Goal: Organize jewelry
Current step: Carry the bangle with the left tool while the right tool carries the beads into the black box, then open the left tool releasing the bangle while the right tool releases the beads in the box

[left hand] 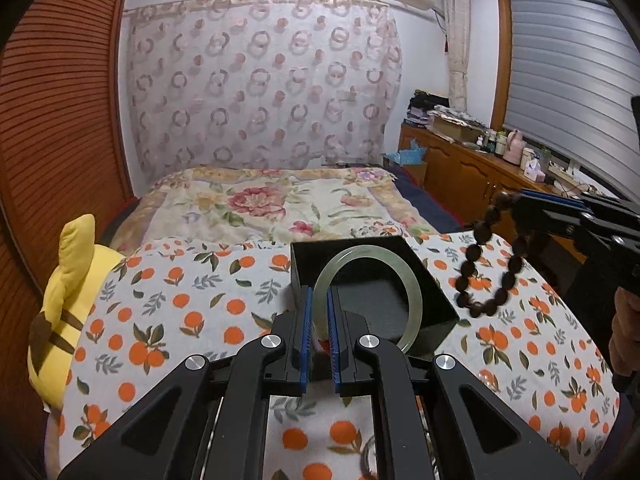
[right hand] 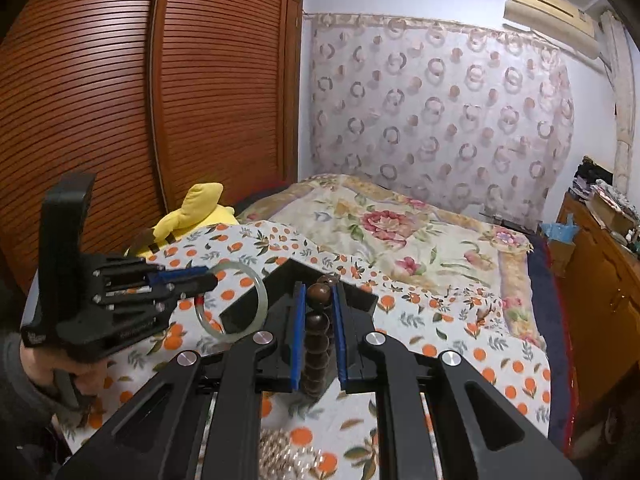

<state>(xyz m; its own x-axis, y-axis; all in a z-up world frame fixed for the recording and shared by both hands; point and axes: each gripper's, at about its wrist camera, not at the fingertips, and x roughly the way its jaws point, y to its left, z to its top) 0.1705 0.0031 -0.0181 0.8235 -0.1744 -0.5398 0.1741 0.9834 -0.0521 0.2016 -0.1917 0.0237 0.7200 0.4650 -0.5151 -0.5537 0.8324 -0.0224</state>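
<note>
Left wrist view: the left gripper [left hand: 319,300] has its blue-padded jaws clenched on a pale green jade bangle [left hand: 367,297], pinching the left side of the ring's band so that the hoop stands nearly upright and extends to the right of the fingers, held over the open black box [left hand: 424,280]. The box sits on an orange-print blanket [left hand: 168,300] spread on the bed, and the bangle's lower edge hangs in front of the box's near wall; whether it touches the box cannot be told. To the right, the right gripper [left hand: 516,206] comes in from the side with a dark wooden bead bracelet [left hand: 486,260] dangling from its tips, the loop hanging in the air just beside the box's right corner. In the right wrist view, the beads [right hand: 318,340] run in a column straight between the blue pads, with the jaws closed against them and the top beads poking out past the fingertips. A yellow plush toy [left hand: 68,304] lies at the blanket's left edge. A floral quilt [left hand: 272,204] covers the far part of the bed. A heap of pearl-like beads [right hand: 288,458] lies on the blanket under the right gripper's frame.
</note>
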